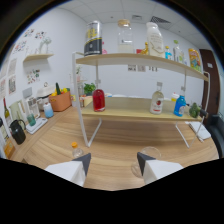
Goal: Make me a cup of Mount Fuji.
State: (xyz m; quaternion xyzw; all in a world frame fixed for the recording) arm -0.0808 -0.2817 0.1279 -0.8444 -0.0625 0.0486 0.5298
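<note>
Hand-held gripper [114, 161]: released, dark fingertips parted with bare desk showing between them; nothing grasped.
Desk [120, 142]: light wooden top, running under the shelf and out to both sides.
Clear wine glass [146, 159]: on the desk just ahead of the right finger, partly hidden behind its tip; not between the fingers.
Small clear bottle with orange cap [75, 149]: upright on the desk just ahead of the left finger, outside it.
White wire-framed two-tier wooden shelf [140, 107]: standing on the desk beyond the fingers.
Lower tier: red round-bodied bottle [99, 100] at the left, clear bottle with red label [157, 102] right of middle, blue spray bottle [179, 105] near it, dark green item at the far right, too small to identify.
Upper tier: tall dark canister with yellow label [93, 39] at the left, clear glass jar [125, 37] in the middle, large white jug [154, 38] beside it, smaller colourful packs further right.
Left side: orange basket of fruit [60, 100] near the wall, black watering can [17, 131] closer in along the desk edge.
Green potted plant [89, 89]: behind the shelf's left leg.
</note>
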